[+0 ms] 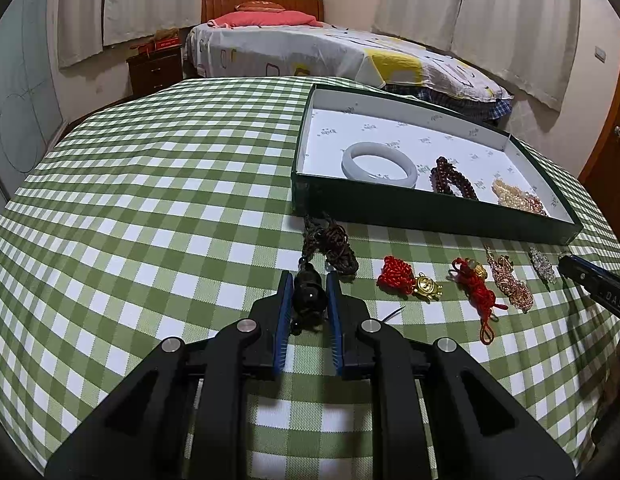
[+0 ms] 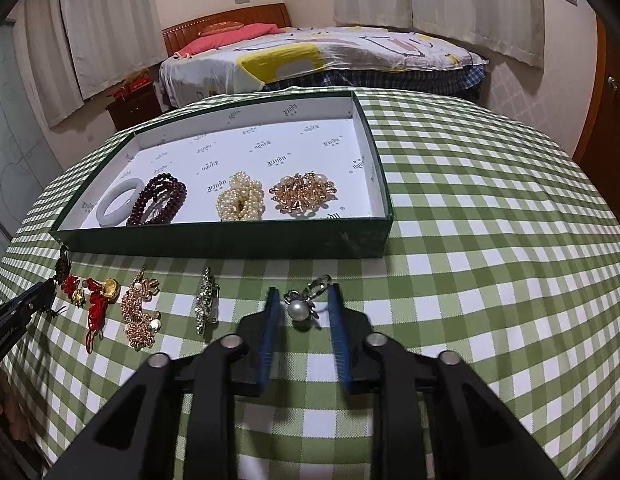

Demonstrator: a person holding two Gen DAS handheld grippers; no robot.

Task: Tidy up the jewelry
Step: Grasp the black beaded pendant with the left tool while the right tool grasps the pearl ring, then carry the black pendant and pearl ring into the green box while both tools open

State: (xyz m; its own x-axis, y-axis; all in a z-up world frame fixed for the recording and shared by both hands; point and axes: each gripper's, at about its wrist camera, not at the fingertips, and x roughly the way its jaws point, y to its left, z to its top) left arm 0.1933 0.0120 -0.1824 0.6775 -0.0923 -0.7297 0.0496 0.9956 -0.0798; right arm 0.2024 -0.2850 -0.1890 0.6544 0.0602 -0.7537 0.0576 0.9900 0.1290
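A dark green box (image 1: 430,216) (image 2: 213,238) with a white lining holds a pale jade bangle (image 1: 378,159) (image 2: 119,202), dark red beads (image 1: 452,178) (image 2: 159,198), a pearl piece (image 2: 241,197) and a gold cluster (image 2: 303,192). My left gripper (image 1: 309,280) has its blue pads on both sides of a black pendant (image 1: 309,294) on a brown cord (image 1: 330,244); they look to touch it. My right gripper (image 2: 303,294) is open around a pearl brooch (image 2: 301,308) lying on the cloth.
On the green checked cloth (image 1: 149,200), in front of the box, lie a red knot with a gold charm (image 1: 410,280) (image 2: 75,290), a red cord charm (image 1: 476,284) (image 2: 101,300), a gold chain piece (image 1: 510,280) (image 2: 139,308) and a crystal brooch (image 1: 544,264) (image 2: 203,304). A bed stands behind.
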